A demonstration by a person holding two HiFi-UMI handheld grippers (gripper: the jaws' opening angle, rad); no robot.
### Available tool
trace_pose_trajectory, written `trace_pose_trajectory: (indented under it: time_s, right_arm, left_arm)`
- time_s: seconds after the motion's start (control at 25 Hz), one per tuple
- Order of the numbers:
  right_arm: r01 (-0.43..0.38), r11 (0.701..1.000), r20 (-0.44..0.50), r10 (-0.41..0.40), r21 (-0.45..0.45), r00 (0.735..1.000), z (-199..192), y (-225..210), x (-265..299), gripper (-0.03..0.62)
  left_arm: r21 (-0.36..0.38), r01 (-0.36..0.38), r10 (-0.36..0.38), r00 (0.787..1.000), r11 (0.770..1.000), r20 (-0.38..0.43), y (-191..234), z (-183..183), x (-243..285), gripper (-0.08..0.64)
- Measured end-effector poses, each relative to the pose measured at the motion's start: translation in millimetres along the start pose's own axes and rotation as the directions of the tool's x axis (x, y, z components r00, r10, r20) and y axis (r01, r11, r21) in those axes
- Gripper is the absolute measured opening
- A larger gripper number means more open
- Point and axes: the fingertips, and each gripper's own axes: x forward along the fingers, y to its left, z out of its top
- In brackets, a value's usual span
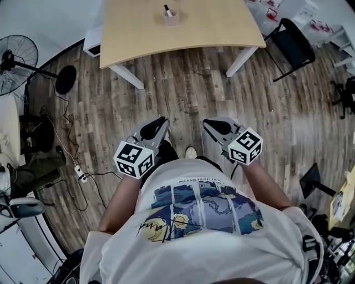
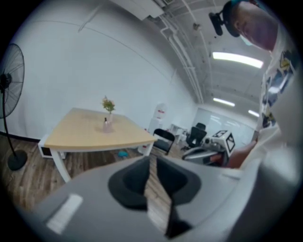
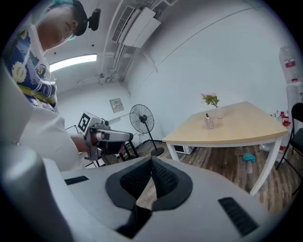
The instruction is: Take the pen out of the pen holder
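Observation:
A clear pen holder [image 1: 171, 16] with a dark pen [image 1: 166, 9] standing in it sits on the light wooden table [image 1: 222, 28], far ahead of me. The left gripper view shows the pen holder [image 2: 108, 125] small on the table [image 2: 85, 134], and so does the right gripper view, as pen holder [image 3: 209, 123]. I hold both grippers close to my body over the floor, well short of the table. My left gripper [image 1: 163, 123] has a narrow gap between its jaws and nothing in it. On my right gripper [image 1: 207, 123] the jaws are shut and empty.
A small plant [image 3: 211, 99] stands behind the pen holder. A standing fan [image 1: 14, 55] and cables with a power strip [image 1: 81, 175] lie at the left. A black chair [image 1: 294, 44] stands right of the table. Wooden floor lies between me and the table.

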Motion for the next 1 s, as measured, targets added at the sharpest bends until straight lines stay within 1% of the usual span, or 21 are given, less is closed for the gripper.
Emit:
trace_pose_trajectory:
  time_s: [0.12,0.2,0.32,0.4,0.48,0.6,0.64,0.76,0.88,1.0]
  right_arm:
    - [0.036,0.999,0.029,-0.037,0.017,0.999,11.6,-25.4,10.6,0.008]
    - [0.081,0.996,0.039,-0.082,0.026,0.996,20.8,-45.5,18.8,0.074]
    - [0.162,0.986,0.039,-0.164,0.042,0.986,41.4,-77.3,32.3,0.077]
    - [0.223,0.972,0.048,-0.227,0.067,0.973,59.4,-97.1,39.3,0.077]
    - [0.278,0.956,0.061,-0.284,0.090,0.957,78.2,-114.0,47.9,0.080]
    - [0.347,0.933,0.053,-0.353,0.094,0.934,97.7,-141.3,64.1,0.077]
    - [0.380,0.920,0.050,-0.386,0.100,0.921,103.4,-152.6,68.9,0.077]
    - [0.480,0.866,0.063,-0.491,0.138,0.869,120.2,-180.1,77.6,0.067]
    - [0.549,0.818,0.088,-0.567,0.171,0.819,132.3,-193.1,79.0,0.067]
    - [0.606,0.766,0.081,-0.633,0.215,0.770,130.9,-201.7,72.0,0.067]
  left_arm:
    - [-0.025,0.003,-0.003,1.000,1.000,0.010,32.2,10.9,22.6,0.075]
    - [-0.033,0.013,-0.013,1.000,0.999,0.022,59.3,22.3,40.9,0.086]
    - [-0.057,0.042,-0.039,0.999,0.997,0.038,107.2,47.9,74.8,0.086]
    - [-0.061,0.063,-0.061,0.998,0.996,0.035,139.1,67.5,100.2,0.086]
    - [-0.039,0.080,-0.079,0.996,0.996,0.030,171.7,90.3,126.2,0.086]
    - [-0.037,0.116,-0.114,0.992,0.993,0.047,217.8,124.6,166.9,0.101]
    - [-0.045,0.127,-0.124,0.991,0.991,0.054,233.0,135.0,181.1,0.104]
    - [-0.048,0.139,-0.136,0.989,0.989,0.056,277.9,158.8,220.6,0.133]
    - [-0.028,0.146,-0.145,0.989,0.989,0.035,317.0,175.6,260.9,0.140]
    - [-0.004,0.150,-0.150,0.989,0.989,0.014,346.9,188.3,302.2,0.144]
